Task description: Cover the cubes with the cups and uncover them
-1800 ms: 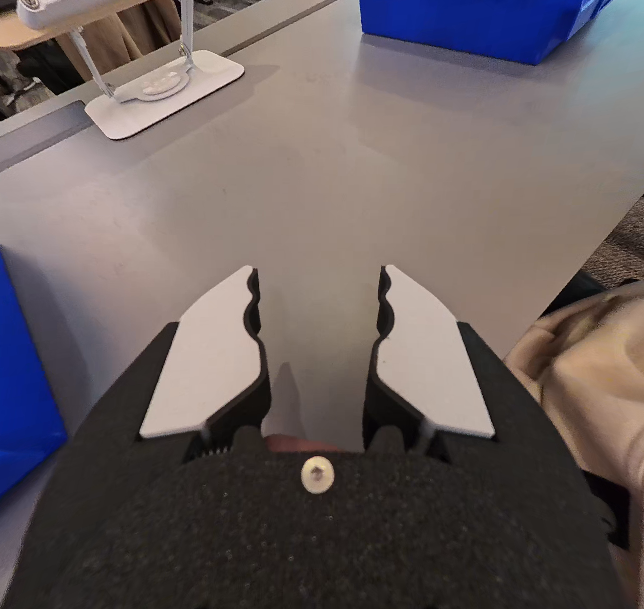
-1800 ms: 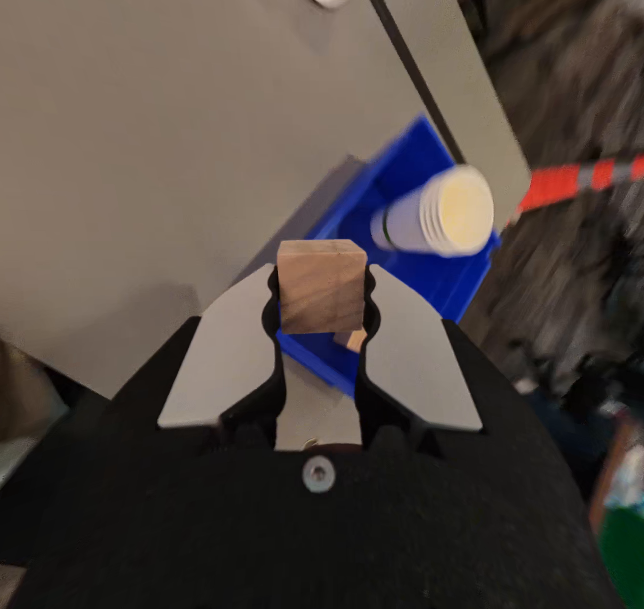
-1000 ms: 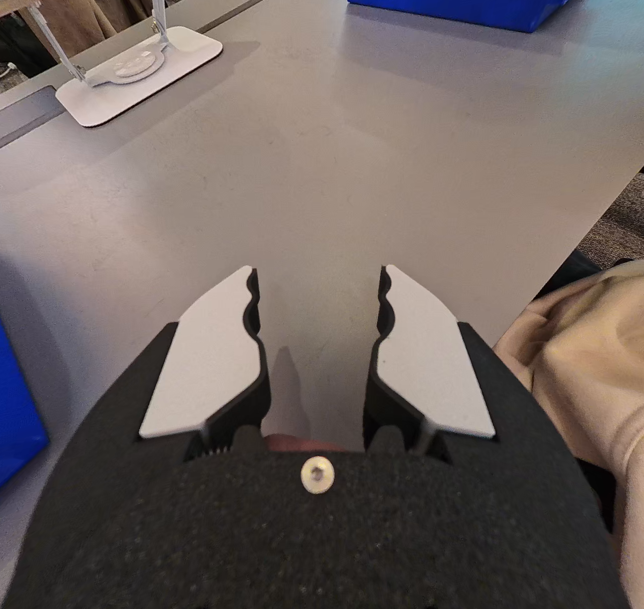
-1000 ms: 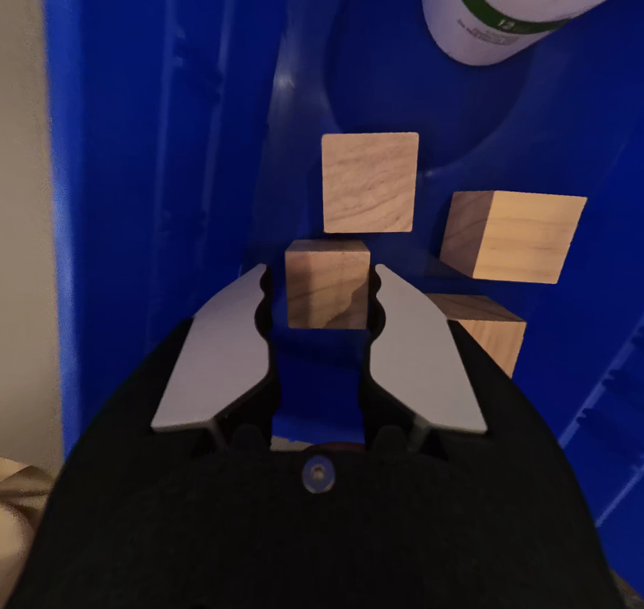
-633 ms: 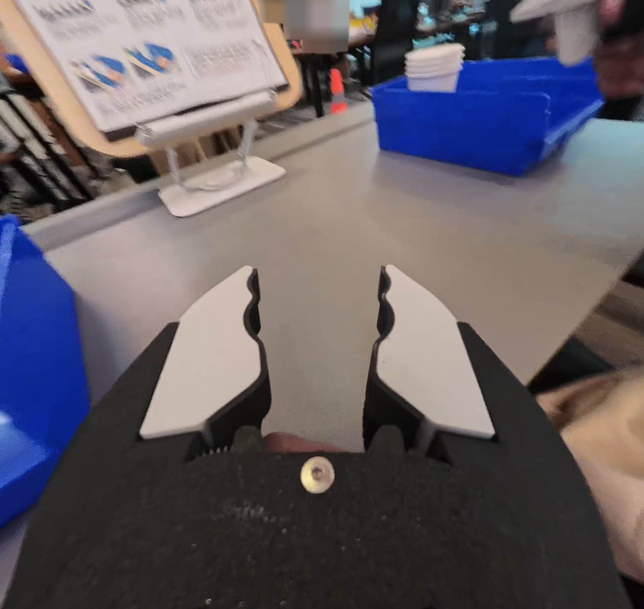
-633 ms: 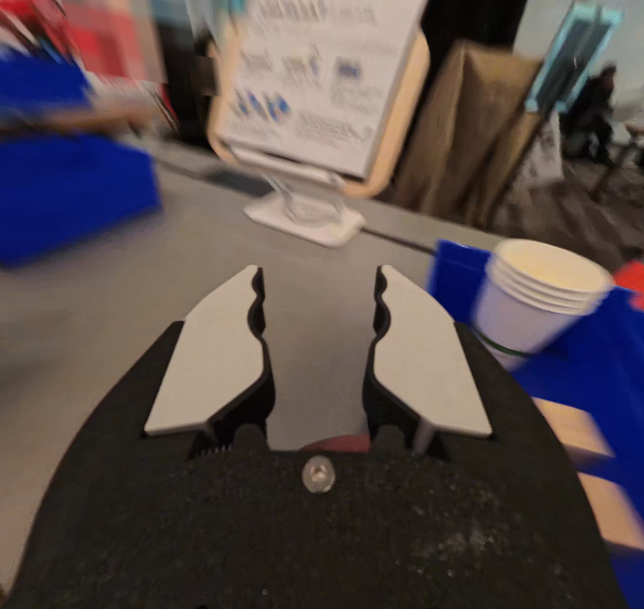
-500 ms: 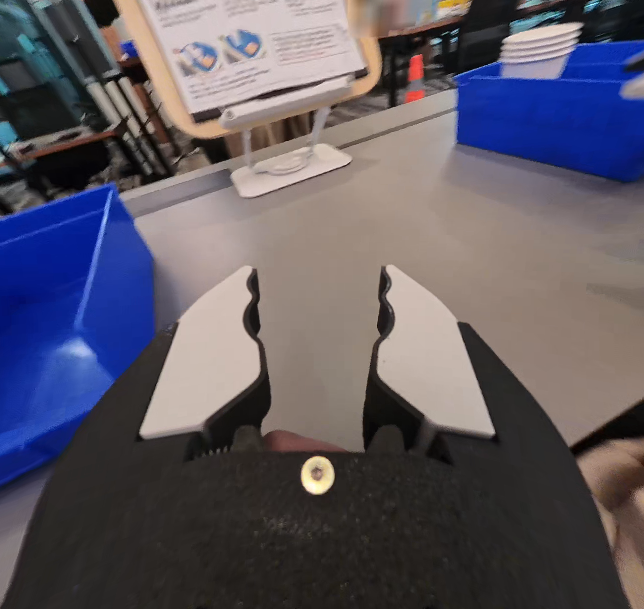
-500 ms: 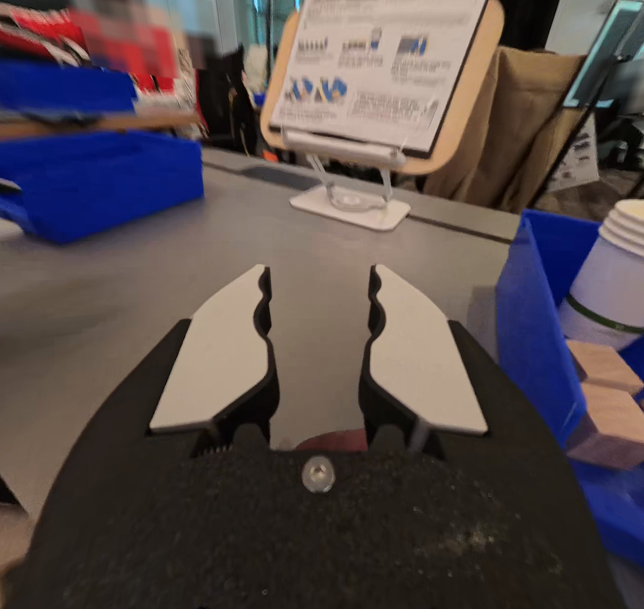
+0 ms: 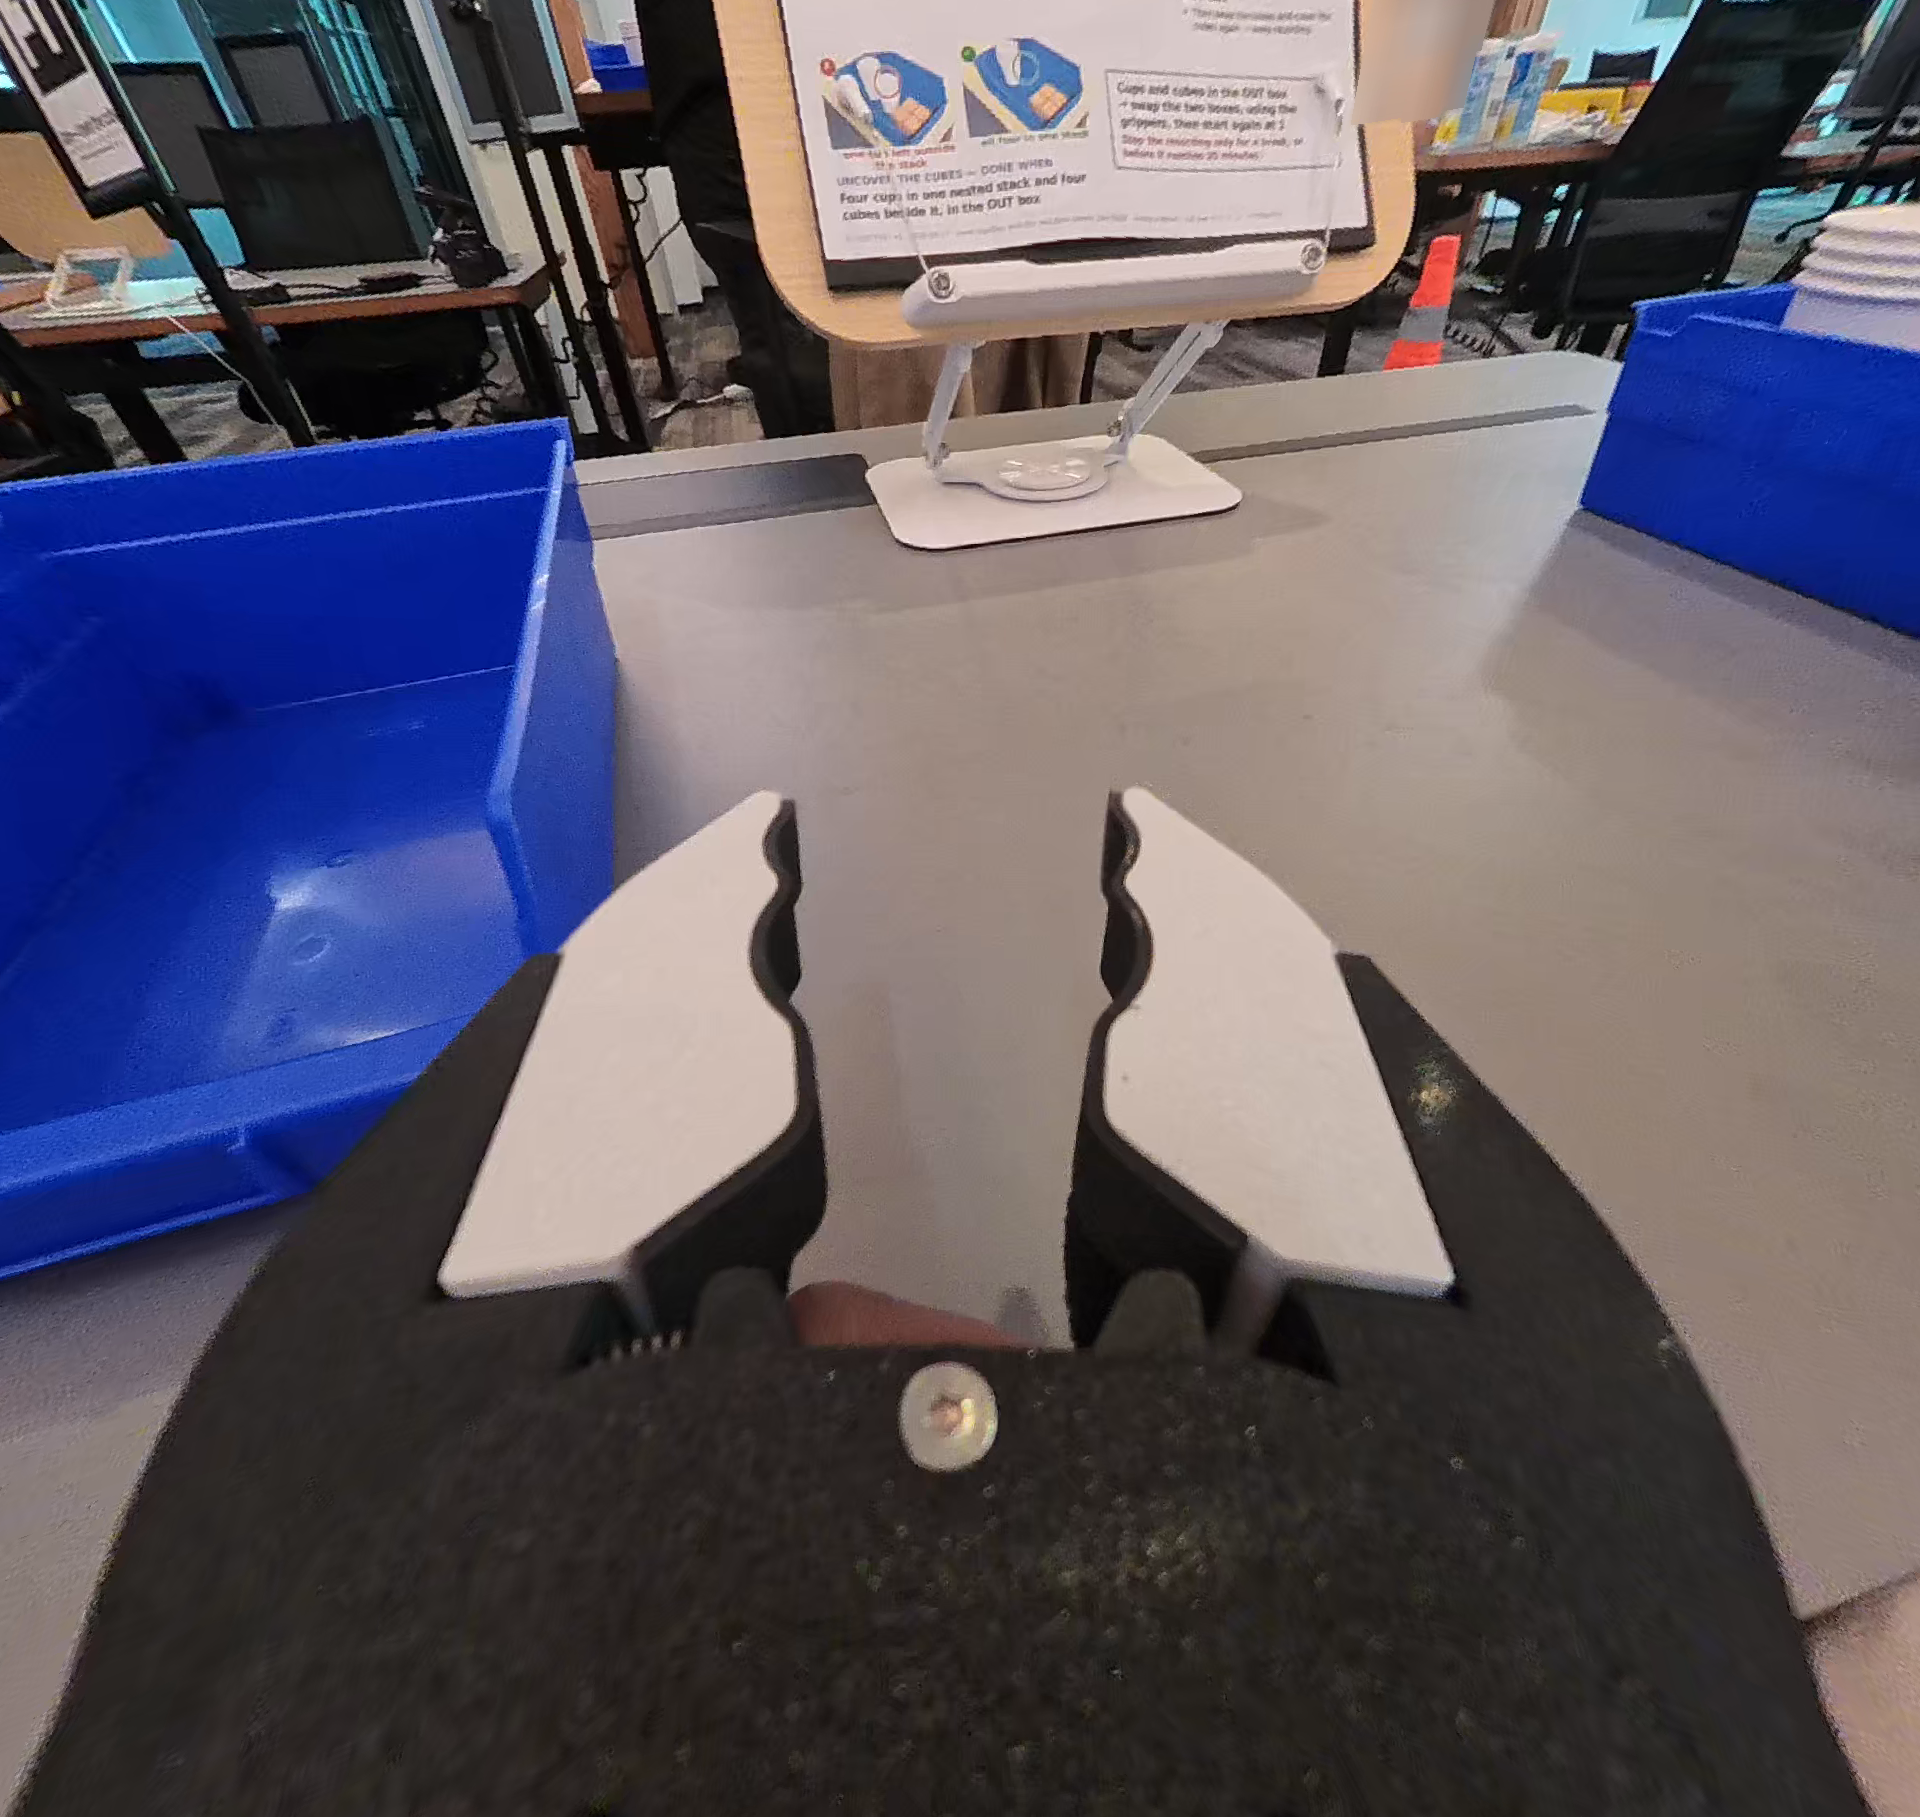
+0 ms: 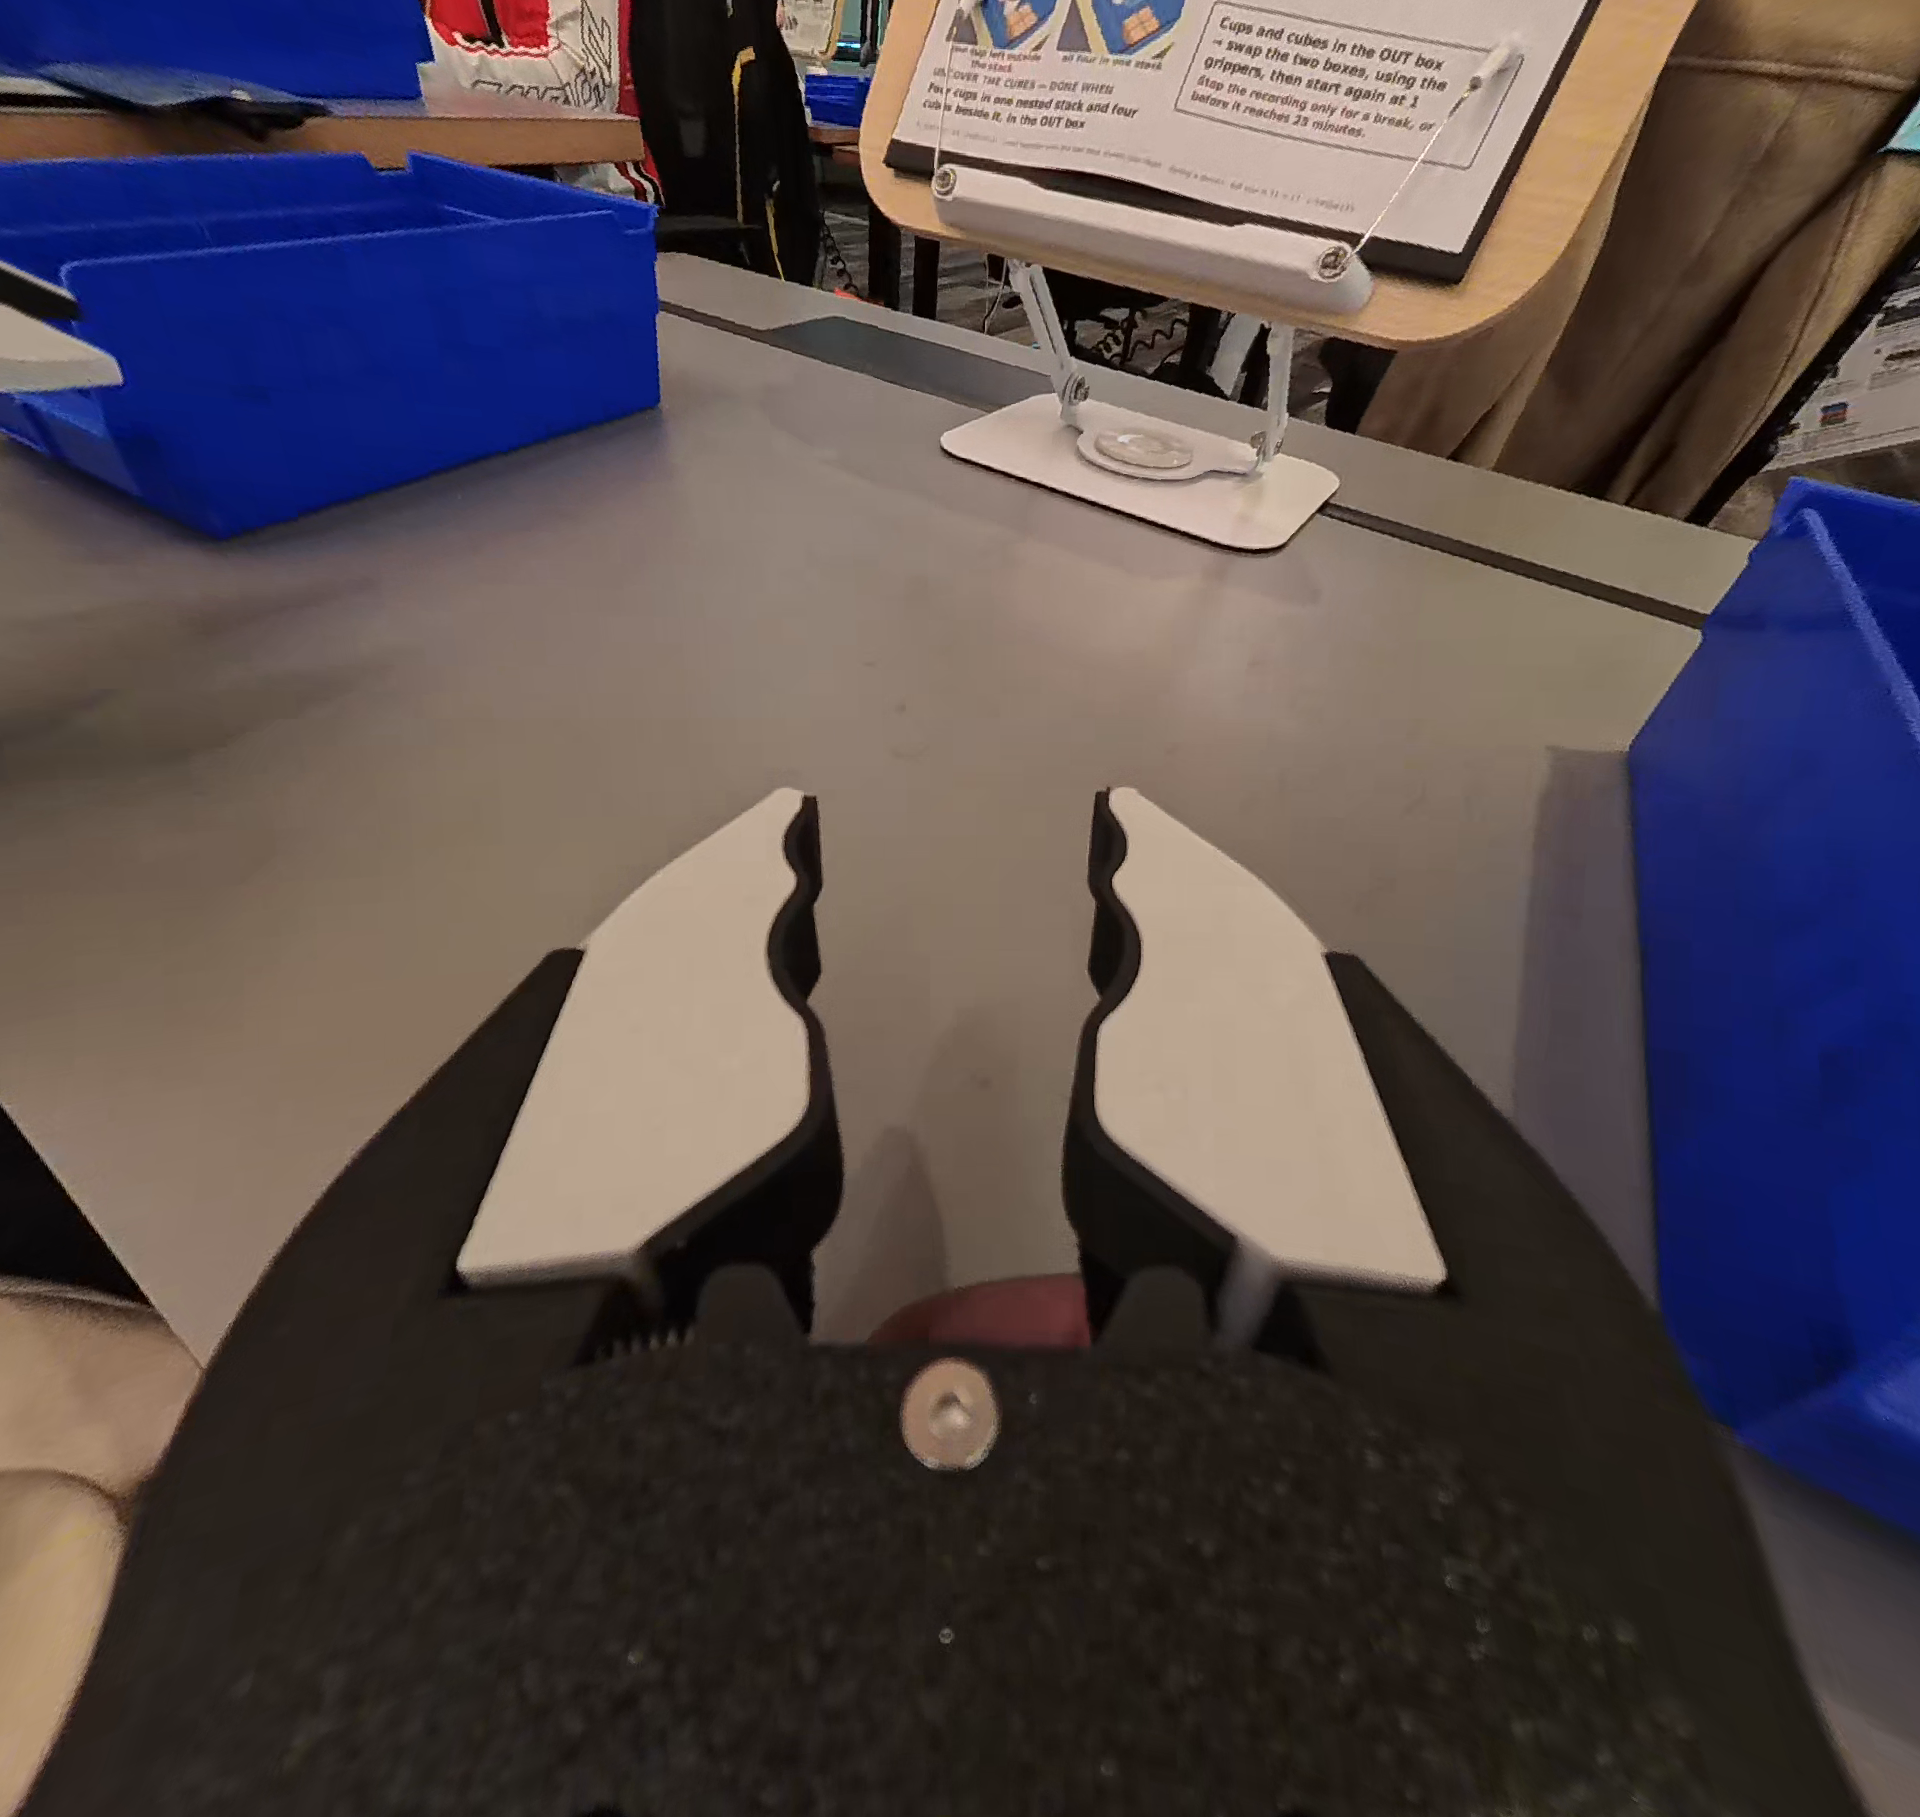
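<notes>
My left gripper (image 9: 951, 811) is open and empty, held low over the grey table (image 9: 1039, 707). My right gripper (image 10: 951, 806) is open and empty over the same table. A stack of white cups (image 9: 1870, 261) shows only by its rims, inside the blue bin (image 9: 1766, 479) at the far right of the left wrist view. That bin's wall (image 10: 1787, 1040) is close on the right in the right wrist view. No cubes are in view; the bin wall hides what lies inside.
An empty blue bin (image 9: 260, 780) stands left of my left gripper and shows far left in the right wrist view (image 10: 343, 344). A board with a printed sheet on a white stand (image 9: 1049, 489) is at the table's back edge. A fingertip of the other gripper (image 10: 42, 344) shows at the left.
My right gripper let go of the wooden cube inside the blue bin and came out empty. Both grippers tilted up from looking down and now face the stand across the table.
</notes>
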### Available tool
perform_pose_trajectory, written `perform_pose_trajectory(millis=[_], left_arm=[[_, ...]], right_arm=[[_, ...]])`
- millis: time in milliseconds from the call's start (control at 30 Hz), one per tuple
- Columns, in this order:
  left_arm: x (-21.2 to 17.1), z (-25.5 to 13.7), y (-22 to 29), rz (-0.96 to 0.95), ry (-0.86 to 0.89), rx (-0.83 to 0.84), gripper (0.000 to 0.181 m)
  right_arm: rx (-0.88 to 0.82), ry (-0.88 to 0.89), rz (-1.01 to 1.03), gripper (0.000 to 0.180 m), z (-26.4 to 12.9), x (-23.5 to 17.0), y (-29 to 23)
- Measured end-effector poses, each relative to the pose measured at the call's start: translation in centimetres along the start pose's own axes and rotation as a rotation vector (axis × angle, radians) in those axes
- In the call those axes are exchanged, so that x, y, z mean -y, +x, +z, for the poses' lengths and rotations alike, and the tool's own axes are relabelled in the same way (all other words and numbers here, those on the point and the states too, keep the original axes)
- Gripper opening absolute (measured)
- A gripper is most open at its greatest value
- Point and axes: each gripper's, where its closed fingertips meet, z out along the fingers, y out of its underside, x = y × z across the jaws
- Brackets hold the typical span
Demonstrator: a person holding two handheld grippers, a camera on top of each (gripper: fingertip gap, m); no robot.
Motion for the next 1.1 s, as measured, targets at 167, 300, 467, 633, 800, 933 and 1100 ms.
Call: perform_pose_trajectory(millis=[167,300,467,633,800,933,1100], left_arm=[[-0.6,0.5,0.1,0.048,-0.022,0.008,0.055],[-1.7,1.1,0.5,0.079,-0.072,0.001,0.055],[-1.8,1.1,1.0,0.085,-0.083,-0.023,0.055],[-2.1,1.2,1.4,0.094,-0.103,-0.046,0.055],[-2.4,1.2,1.8,0.107,-0.120,-0.065,0.055],[-2.6,1.4,2.3,0.136,-0.138,-0.057,0.056],[-2.9,2.4,10.5,0.098,-0.238,-0.258,0.061]], right_arm=[[0.006,-0.026,0.012,0.050,0.3,-0.3,0.1],[-0.212,0.075,-0.008,0.073,-0.9,1.3,4.2],[-0.490,0.004,0.092,0.080,-4.1,0.2,12.1],[-0.445,-0.017,0.251,0.085,-4.0,-1.2,13.8],[-0.309,-0.028,0.344,0.093,-2.2,-1.5,11.5],[-0.159,-0.017,0.361,0.092,-0.9,-0.7,9.1],[-0.090,0.103,0.336,0.082,-2.3,2.2,8.7]])
